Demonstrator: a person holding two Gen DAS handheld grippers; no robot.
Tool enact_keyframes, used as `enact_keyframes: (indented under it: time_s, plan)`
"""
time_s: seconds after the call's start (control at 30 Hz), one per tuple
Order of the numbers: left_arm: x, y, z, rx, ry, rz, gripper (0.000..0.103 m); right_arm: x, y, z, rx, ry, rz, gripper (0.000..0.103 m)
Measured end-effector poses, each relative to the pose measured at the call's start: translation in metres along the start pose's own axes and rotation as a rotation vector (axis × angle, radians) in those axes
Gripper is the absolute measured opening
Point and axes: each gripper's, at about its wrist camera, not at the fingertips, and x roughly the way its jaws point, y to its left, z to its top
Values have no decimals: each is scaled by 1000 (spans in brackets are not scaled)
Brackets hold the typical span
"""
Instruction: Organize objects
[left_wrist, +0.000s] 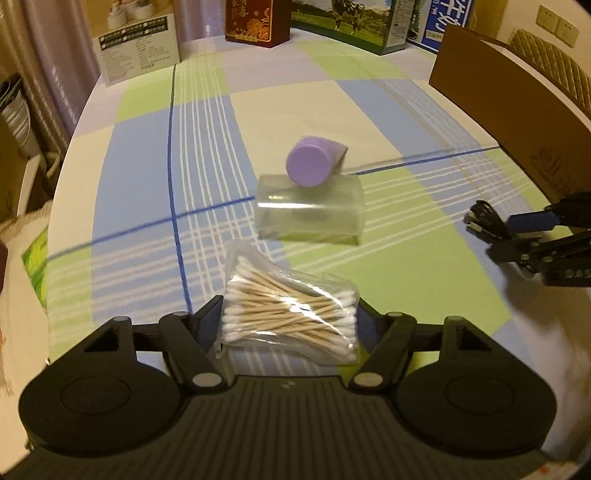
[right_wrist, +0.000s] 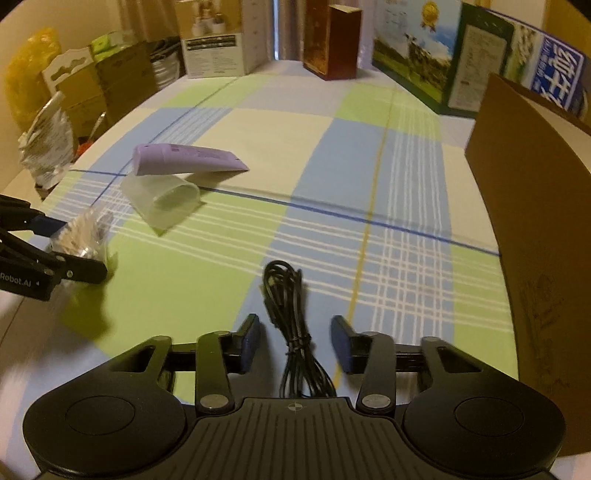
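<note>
Between my left gripper pads: bag of cotton swabs, pinched; slick film may slip; right gripper spread, coiled black cable lying loose between, snag risk on tablecloth.

Cardboard box cut off at right edge

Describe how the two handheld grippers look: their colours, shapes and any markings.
Both the left gripper and the right gripper have a black body with a ribbed centre plate, two round discs at the sides and angular black linkage arms with silver pivot pins. The fingers carry dark blue pads. White lettering reading "Robot.AI" shows on the left gripper's side in the right wrist view. No hands or sleeves are visible.
</note>
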Motion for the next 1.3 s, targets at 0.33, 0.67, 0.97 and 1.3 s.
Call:
enact_keyframes:
  time_s: [0.33,0.67,0.97,1.3]
  plan:
    - [-14,-24,-13,-68,35,2,68,-8,12,-9,-28,22,23,12]
    - [-25,-49,-20,-64,43,-8,68,-46,-7,-25,92,14,85,12]
    - [-49,-88,-8,-31,-11,-34,68,-93,-27,-28,139,-64,106,12]
    - [-79,-144,21,33,-105,-81,68,-152,-70,-29,200,-162,92,12]
